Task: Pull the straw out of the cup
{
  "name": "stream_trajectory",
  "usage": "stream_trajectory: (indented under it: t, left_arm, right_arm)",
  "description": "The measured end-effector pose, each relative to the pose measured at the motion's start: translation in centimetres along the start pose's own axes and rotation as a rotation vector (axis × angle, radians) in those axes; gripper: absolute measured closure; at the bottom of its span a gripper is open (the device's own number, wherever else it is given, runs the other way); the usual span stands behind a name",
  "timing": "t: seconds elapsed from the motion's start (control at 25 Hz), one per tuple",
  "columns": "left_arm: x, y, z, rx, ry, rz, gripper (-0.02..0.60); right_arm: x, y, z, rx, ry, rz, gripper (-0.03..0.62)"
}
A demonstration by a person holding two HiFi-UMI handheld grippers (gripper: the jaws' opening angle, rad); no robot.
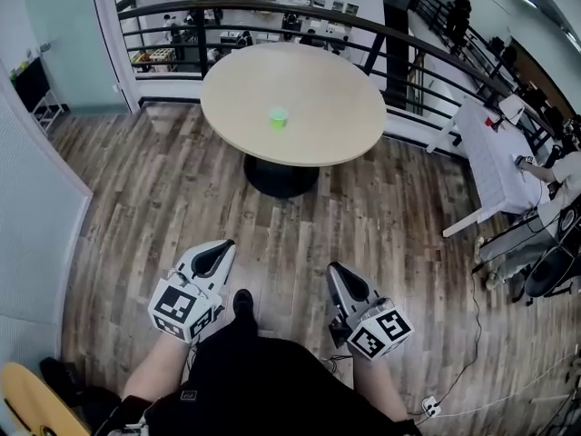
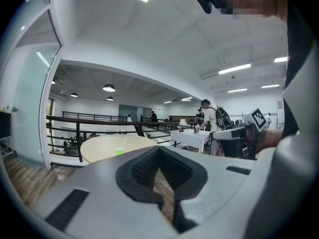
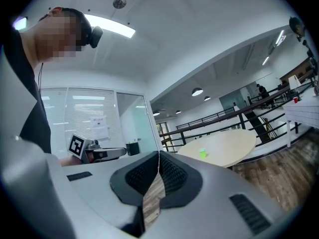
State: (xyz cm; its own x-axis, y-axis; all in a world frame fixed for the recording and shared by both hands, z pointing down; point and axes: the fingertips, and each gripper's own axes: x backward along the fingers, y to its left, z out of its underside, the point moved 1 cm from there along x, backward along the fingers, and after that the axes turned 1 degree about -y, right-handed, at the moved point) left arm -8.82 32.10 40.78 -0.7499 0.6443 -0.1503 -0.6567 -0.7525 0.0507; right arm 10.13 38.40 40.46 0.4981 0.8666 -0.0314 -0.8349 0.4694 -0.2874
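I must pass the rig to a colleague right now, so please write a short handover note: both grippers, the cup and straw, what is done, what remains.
Left gripper: shut, empty, held low in front of the body, over the wooden plank floor.
Right gripper: shut, empty, beside it at a similar height.
Small bright green cup: stands near the middle of the round beige table, well ahead of both grippers.
Straw: too small to make out from here.
Done: nothing yet; the cup is untouched.
Left: step to the table, probably steady the cup with one gripper, grip the straw with the other, pull it out.
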Motion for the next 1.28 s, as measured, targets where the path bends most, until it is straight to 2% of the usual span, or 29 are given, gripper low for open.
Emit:
stream_trajectory:
  t: [0.4, 0.76, 1.04, 1.28]
  left_arm:
    - [-6.4, 9.2, -3.1, -0.019, -0.015, 0.006, 0.575]
    - [-9.1, 17.6, -2.5, 0.009, -0.004, -0.024, 0.575]
    - [-10.1, 21.4, -2.2, 0.029, 0.003, -0.032, 0.575]
    - [-10.7, 21.8, -1.5, 0.046, 0.014, -0.015, 0.575]
  right_arm:
    - [-10.4, -4.5, -2.7, 0.013, 0.001, 0.002, 0.571]
    - [-19.8, -6.3, -3.0, 0.016, 0.024, -0.034, 0.571]
    - [-23.7, -6.7, -2.3, -0.006, 0.055, -0.04, 0.571]
    - [-24.9, -7.4, -2.0, -0.015, 0.069, -0.034, 0.571]
